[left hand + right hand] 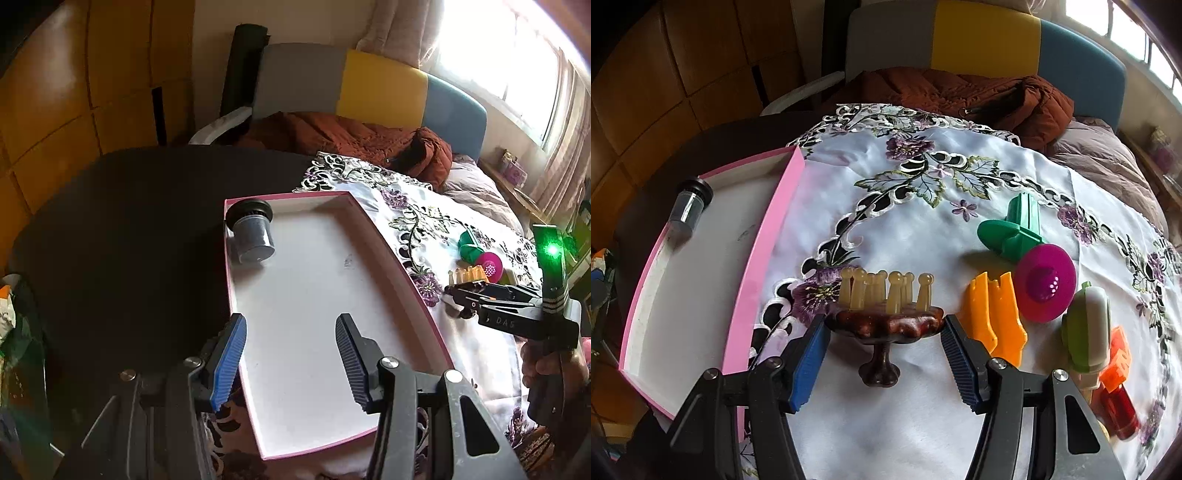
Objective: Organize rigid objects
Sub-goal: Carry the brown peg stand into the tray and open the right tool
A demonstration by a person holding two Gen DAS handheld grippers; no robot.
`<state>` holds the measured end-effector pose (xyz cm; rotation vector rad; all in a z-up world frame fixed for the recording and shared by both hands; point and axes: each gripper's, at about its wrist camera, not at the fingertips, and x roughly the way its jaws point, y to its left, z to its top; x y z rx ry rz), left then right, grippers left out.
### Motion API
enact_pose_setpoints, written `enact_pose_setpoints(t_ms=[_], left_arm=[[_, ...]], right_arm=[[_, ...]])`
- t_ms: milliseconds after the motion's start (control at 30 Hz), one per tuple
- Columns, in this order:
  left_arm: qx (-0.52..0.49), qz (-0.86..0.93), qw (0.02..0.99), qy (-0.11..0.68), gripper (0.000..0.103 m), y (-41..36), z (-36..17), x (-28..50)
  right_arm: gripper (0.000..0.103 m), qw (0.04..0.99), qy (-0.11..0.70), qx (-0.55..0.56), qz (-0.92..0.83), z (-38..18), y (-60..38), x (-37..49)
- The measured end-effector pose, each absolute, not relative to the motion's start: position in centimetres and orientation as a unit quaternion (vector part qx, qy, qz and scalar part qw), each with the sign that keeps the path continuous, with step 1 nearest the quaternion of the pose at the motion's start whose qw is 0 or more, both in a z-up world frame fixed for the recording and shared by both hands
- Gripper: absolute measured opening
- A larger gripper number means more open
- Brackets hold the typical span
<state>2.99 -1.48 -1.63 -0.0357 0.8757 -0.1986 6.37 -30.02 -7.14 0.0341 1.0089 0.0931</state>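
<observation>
A pink-rimmed white tray (314, 266) lies under my left gripper (291, 319), which hovers open with nothing between its fingers. A small grey jar with a black lid (253, 232) lies on its side in the tray's far left corner. In the right wrist view my right gripper (884, 322) is shut on a dark wooden stand (882, 326) carrying several pale pegs (886, 291). Its pads meet both sides of the stand's rim, and the stand's foot is at the white cloth. The tray (768, 236) and jar (687, 210) lie to the left. In the left wrist view the right gripper (461, 291) appears at the right.
On the embroidered cloth (886, 184), right of the stand, lie orange plastic pieces (993, 314), a magenta disc (1045, 282), a green piece (1012, 232), a green-white item (1086, 332) and a red bottle (1119, 391). A rust jacket (351, 136) is heaped on the chair behind the dark table (129, 221).
</observation>
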Motion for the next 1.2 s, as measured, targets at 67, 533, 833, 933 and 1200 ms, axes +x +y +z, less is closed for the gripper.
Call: enact_pose_setpoints(t_ms=[67, 533, 833, 933, 1200], left_arm=[[-0.022, -0.095, 0.901, 0.424, 0.051, -1.1, -1.7, 2.9], [-0.048, -0.083, 0.898, 0.429, 0.051, 1.1, -2.4, 2.4], [-0.068, -0.064, 0.896, 0.435, 0.051, 3.3, -3.2, 2.5], [-0.076, -0.05, 0.894, 0.438, 0.051, 4.4, -3.5, 2.5], [-0.09, -0.032, 0.89, 0.446, 0.051, 6.1, -4.4, 2.9]], right_arm=[[0.062, 0.873, 0.485, 0.015, 0.042, -7.1, -29.8, 6.4], [0.062, 0.892, 0.441, 0.017, 0.098, -2.0, -24.5, 5.9], [0.062, 0.871, 0.456, 0.026, 0.181, -2.4, -17.1, 7.0], [0.062, 0.866, 0.462, 0.03, 0.192, -2.9, -14.7, 7.6], [0.063, 0.85, 0.486, 0.064, 0.193, -4.9, -11.0, 10.2]])
